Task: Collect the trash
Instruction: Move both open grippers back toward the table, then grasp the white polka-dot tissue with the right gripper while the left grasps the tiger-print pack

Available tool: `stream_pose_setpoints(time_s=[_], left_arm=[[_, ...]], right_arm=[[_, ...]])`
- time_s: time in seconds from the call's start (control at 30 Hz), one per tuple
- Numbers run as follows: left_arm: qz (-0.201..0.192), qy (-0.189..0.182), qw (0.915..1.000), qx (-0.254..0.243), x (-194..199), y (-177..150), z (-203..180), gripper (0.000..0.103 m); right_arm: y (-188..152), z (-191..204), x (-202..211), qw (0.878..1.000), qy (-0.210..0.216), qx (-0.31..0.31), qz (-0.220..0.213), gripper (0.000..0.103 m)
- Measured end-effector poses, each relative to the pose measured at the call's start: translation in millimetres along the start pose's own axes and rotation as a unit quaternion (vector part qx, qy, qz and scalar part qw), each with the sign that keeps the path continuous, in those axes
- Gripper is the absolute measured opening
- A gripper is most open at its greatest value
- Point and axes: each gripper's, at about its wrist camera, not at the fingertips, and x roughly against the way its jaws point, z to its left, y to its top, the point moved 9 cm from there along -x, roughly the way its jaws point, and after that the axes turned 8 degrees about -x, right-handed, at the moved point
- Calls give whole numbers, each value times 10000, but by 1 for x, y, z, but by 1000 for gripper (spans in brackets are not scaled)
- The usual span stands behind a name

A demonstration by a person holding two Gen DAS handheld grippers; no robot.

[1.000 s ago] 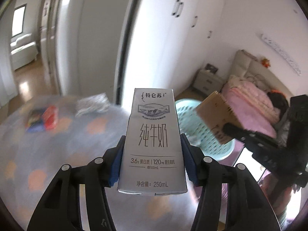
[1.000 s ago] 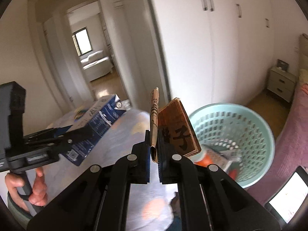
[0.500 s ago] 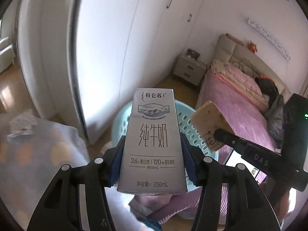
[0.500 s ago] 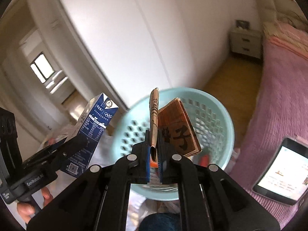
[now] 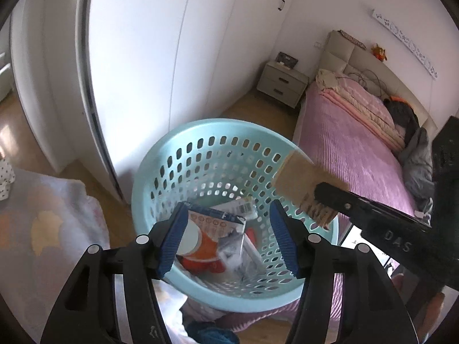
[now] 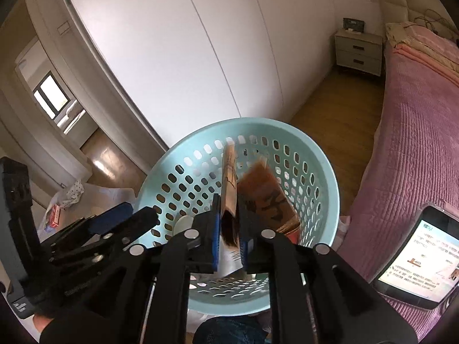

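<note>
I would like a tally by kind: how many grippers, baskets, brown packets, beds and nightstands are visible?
Grippers: 2 (left gripper, right gripper)
Basket: 1
Brown packet: 1
Bed: 1
Nightstand: 1
Total: 6

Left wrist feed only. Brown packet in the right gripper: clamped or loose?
Observer: Looks loose. The right gripper has just been opening its jaws. The brown packet stands between the pads, over the basket.
Operator: Any trash outside my frame?
Observer: A small red packet on the table, beside the dotted cloth.
Operator: Bright patch at my lower right?
Observer: A lit screen lying on the pink bedspread.
</note>
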Motion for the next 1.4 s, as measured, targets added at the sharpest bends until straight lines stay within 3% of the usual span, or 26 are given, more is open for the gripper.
stream_pose_setpoints(time_s=[0.03,0.1,0.43,0.73,0.9,1.13,1.3,1.4], left_arm=[[-20,-12,10000,25,3,0,2,58],[-76,16,9999,69,11,-2,8,61],[-397,180,9986,296,63,-8,32,62],[-804,498,9943,483,128,-18,68,62],[-937,921,9894,616,171,-30,111,62],[-998,1604,9767,1014,223,-51,203,62],[-911,1964,9682,1250,235,-57,269,62],[-830,1945,9687,1302,231,-58,302,63]], right_arm=[[0,2,-1,10000,5,15,-14,19],[0,3,1,9999,-78,51,-104,39],[-4,28,20,9995,143,251,-139,40],[-26,103,44,9937,536,954,-237,40],[-47,163,43,9850,831,1503,-182,40],[-67,236,14,9726,1125,2035,-77,40],[-66,275,-23,9664,1246,2249,25,40],[-60,288,-45,9649,1225,2323,51,40]])
